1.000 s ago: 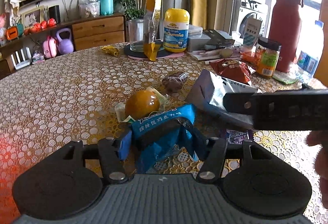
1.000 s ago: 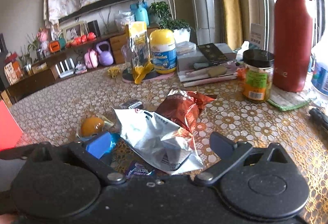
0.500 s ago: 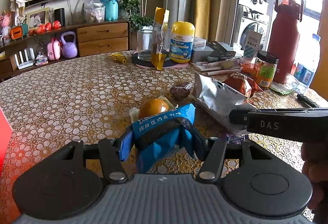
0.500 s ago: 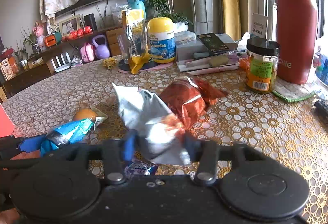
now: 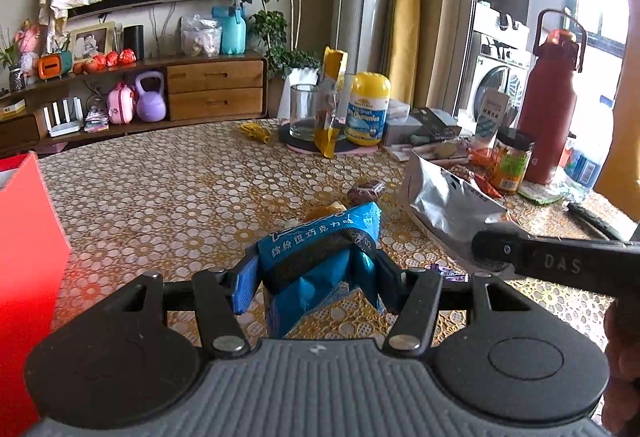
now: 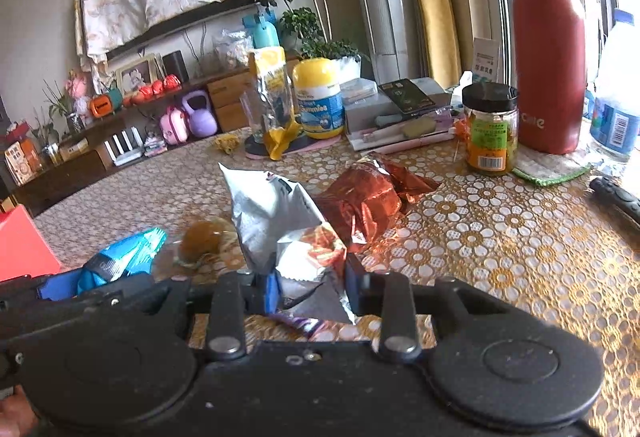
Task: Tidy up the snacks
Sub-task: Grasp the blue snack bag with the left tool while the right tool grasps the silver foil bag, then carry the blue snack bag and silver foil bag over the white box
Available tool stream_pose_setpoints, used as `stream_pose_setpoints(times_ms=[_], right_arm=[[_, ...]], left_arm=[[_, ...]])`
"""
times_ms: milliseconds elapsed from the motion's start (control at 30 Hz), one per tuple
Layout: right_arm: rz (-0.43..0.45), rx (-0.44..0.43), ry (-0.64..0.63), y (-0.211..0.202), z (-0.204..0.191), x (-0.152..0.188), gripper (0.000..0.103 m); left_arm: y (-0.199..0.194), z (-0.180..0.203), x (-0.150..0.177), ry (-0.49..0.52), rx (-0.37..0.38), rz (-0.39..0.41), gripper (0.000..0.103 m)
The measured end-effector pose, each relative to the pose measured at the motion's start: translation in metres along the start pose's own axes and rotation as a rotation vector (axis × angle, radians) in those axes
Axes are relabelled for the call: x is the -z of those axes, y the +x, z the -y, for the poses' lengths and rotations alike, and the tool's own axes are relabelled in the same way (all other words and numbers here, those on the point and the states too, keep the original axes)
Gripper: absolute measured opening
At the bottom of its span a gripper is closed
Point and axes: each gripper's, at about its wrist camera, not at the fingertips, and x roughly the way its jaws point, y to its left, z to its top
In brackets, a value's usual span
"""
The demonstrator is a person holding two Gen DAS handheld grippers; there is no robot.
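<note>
My left gripper [image 5: 316,273] has its jaws clamped on the blue snack packet [image 5: 320,249], which is held clear above the surface [image 5: 168,189]; the packet's printed top edge stands upright between the blue pads. My right gripper [image 6: 310,287] has its jaws clamped on the lower edge of the silver foil bag [image 6: 276,213]; the bag rises upright from the jaws and is crumpled where they press it. In the left wrist view the same bag [image 5: 444,197] shows at the right, gripped by the right gripper's black finger. The red foil bag [image 6: 364,201] lies on the surface just behind and to the right of the silver bag; whether the two touch I cannot tell. A round orange-brown wrapped snack [image 6: 204,239] lies on the surface between the blue packet and the silver bag. A small purple wrapper [image 6: 304,323] lies on the surface beneath the right jaws. A red box [image 5: 28,269] stands at the left edge of the left wrist view. The yellow-lidded gummies jar [image 6: 318,99] and the red bottle [image 6: 550,49] stand at the far side, well apart from both grippers.
</note>
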Motion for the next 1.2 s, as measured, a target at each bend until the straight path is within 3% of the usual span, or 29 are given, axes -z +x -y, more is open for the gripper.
stream_pose_setpoints(times_ms=[700,1200], right_arm=[[0.057,-0.013,0.035,-0.091,-0.039,0.030,0.030],[0.091,-0.046,0.029,-0.133,-0.068,0.044,0.028]], left_arm=[[-0.091,-0.016,0.015,-0.009,-0.016,0.049,0.059],[-0.149,-0.030,0.020,-0.018,-0.037,0.106,0.059]])
